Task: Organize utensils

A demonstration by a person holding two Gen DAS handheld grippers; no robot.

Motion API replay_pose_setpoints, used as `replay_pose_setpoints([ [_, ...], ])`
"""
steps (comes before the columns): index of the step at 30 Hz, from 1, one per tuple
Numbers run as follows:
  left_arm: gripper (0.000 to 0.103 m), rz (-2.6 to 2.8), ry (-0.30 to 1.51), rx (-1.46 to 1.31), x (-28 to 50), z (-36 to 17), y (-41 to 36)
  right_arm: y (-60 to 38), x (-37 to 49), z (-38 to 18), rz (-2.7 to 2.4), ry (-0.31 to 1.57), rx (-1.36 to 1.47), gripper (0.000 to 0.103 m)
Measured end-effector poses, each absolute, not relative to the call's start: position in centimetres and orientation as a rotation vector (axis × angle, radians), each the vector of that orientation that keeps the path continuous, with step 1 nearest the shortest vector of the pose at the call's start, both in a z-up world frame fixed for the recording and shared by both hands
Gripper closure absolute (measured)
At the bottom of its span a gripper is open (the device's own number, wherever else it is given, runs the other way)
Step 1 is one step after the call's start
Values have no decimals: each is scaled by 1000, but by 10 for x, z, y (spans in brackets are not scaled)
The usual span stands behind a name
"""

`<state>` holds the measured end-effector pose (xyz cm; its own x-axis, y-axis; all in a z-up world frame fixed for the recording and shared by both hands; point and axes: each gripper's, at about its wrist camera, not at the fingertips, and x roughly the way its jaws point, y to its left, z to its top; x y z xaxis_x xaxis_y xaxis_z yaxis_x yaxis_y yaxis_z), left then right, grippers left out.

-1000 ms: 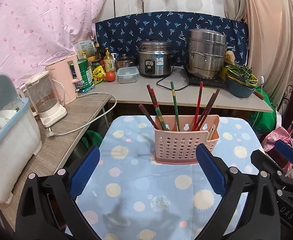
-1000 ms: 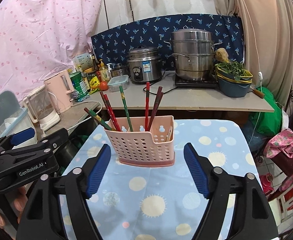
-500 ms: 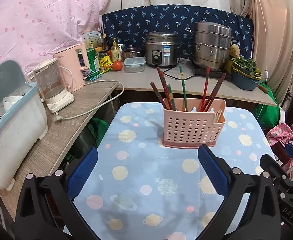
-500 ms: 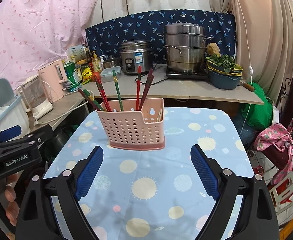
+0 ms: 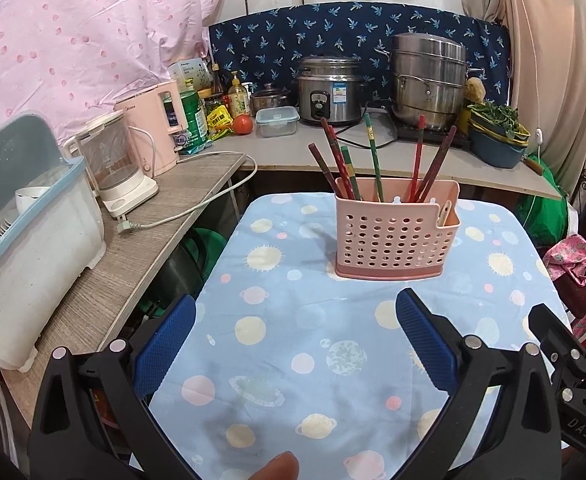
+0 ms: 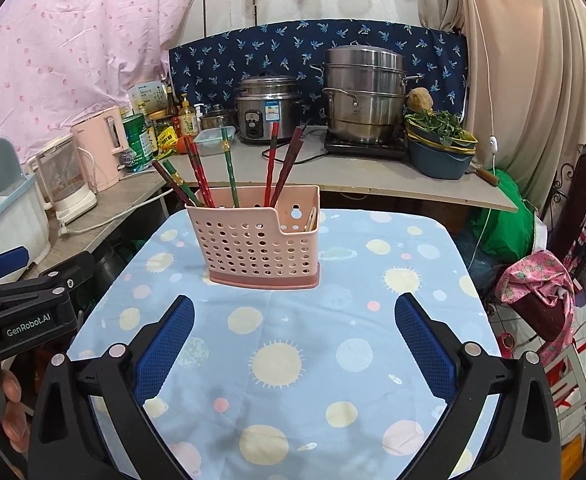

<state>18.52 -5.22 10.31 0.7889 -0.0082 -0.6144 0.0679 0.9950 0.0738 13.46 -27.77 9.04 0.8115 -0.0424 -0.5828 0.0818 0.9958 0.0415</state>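
We are looking at a pink perforated plastic utensil caddy [image 5: 396, 232] standing upright on the small table w/ light-blue planet-print cloth [image 5: 277, 320], toward the far half of the top. Red, green and dark lacquered chopsticks [image 5: 373, 160] are leaning loose in its main compartment, tips up and fanned apart; a pale flat utensil [image 5: 445, 213] is sitting in the lower side pocket at its right end.

Tongs status: the left gripper [image 5: 293, 344] is hovering spread wide over bare cloth, nothing between its blue pads [image 5: 165, 344]. The right gripper [image 6: 293, 344] is opening its jaws, already very wide, and nothing is between them either. Both are staying well short of the caddy and apart from it.

Handling, as we are judging it:
- Caddy: thin moulded plastic, light, stiff enough for a side squeeze but prob. top-heavy w/ the sticks leaning. We are expecting it to slide or tip on the cloth if pushed.
- Chopsticks: rigid, slim, glossy, so likely slippery. Take hold on the upper third of a shaft, clear of neighbours, pads across the stick, and lift along its lean.
- Pale utensil: only its top is showing; grip point is limited to that exposed end.
- Rec.: steady the caddy wall w/ one gripper while the other is drawing a stick.
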Motion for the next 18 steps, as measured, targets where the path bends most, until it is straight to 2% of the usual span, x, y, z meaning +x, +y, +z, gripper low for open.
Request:
replay_pose_setpoints([
  [18,7,-27,665,119,180,96,-59,-280,136,80,-62,654,95,6],
])
